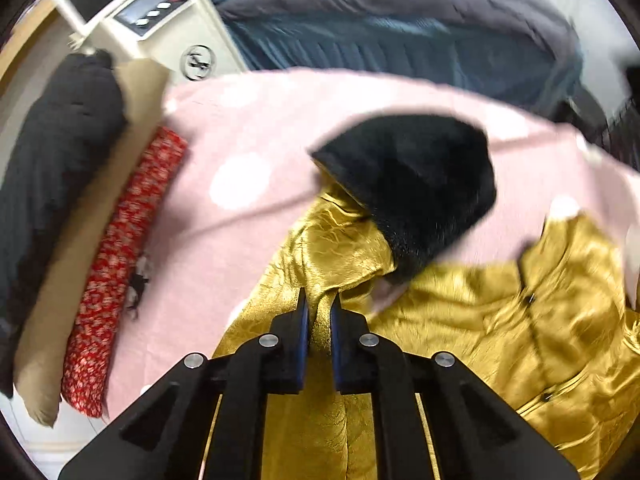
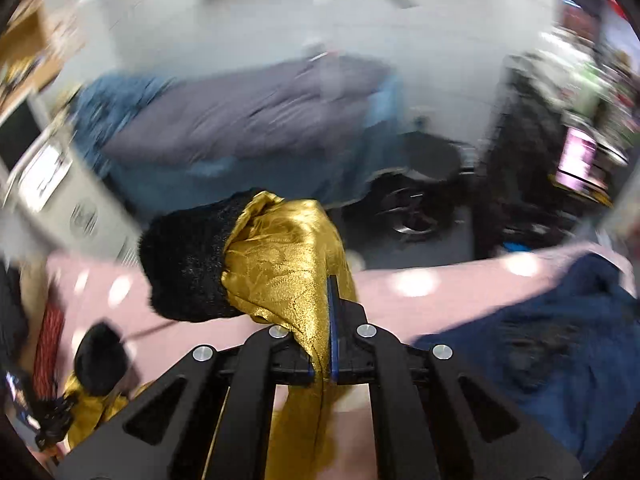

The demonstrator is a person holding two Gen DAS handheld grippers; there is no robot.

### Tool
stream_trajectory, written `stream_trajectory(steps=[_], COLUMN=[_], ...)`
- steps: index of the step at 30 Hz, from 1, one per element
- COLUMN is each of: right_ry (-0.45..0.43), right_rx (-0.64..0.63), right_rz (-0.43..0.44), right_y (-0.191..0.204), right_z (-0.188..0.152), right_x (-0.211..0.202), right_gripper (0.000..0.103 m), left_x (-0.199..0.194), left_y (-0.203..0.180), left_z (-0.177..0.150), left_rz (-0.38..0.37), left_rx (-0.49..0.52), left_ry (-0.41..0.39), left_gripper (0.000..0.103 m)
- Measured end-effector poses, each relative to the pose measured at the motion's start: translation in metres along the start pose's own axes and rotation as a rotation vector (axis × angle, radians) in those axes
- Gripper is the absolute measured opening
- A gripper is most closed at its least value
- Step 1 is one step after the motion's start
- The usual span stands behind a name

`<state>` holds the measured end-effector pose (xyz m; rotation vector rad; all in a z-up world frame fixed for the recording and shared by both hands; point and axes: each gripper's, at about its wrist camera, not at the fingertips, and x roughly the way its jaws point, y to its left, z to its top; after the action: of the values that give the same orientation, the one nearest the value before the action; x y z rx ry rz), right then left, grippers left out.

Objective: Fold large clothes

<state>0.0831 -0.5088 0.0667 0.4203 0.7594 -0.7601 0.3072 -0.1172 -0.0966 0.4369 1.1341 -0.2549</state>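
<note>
A shiny gold jacket [image 1: 500,320] with black furry cuffs lies spread on a pink polka-dot sheet [image 1: 240,208]. My left gripper [image 1: 319,300] is shut on a fold of the gold fabric near a sleeve, whose black cuff [image 1: 416,184] lies just beyond the fingers. In the right wrist view, my right gripper [image 2: 322,292] is shut on another gold sleeve [image 2: 280,264], lifted off the sheet, its black cuff [image 2: 188,264] hanging to the left. The fabric drapes over and hides the left finger. A second black cuff [image 2: 100,356] lies lower left.
A red patterned cloth [image 1: 124,264], a tan cushion [image 1: 52,320] and a dark garment [image 1: 52,160] lie along the sheet's left side. A dark blue garment [image 2: 540,348] lies on the right. Behind, a grey-blue covered bed [image 1: 400,32], a white appliance [image 1: 160,12] and a chair base [image 2: 412,208].
</note>
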Motion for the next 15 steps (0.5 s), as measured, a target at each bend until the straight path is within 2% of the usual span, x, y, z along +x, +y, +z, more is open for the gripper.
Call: stream_trajectory(steps=[2,5,9,12,15], right_ry=[-0.055,-0.071,-0.093,-0.086,-0.058], right_rx=[0.092,0.210,0.394,0.550,0.600], right_rz=[-0.088,-0.165,-0.319,-0.340,-0.358], right_y=[-0.071,-0.155,-0.265,-0.332,-0.361], right_z=[-0.001,-0.019,-0.069,-0.109,-0.150], right_x=[-0.036,-0.072,-0.121,-0.140,-0.146], right_gripper=[0.005,0.005,0.005,0.005,0.005], left_x=[-0.019,-0.037,-0.070,-0.087,-0.081], left_y=[0.011,0.021,0.035,0.045,0.059], left_z=[0.006,0.015,0.034,0.047,0.051], left_rz=[-0.002,0.007,-0.013,-0.028,-0.040], left_rx=[-0.043,-0.069,-0.135,-0.177,-0.212], left_ry=[-0.033,-0.075,-0.132,-0.164,-0.161], left_gripper=[0.008,0.007,0.007,0.007,0.007])
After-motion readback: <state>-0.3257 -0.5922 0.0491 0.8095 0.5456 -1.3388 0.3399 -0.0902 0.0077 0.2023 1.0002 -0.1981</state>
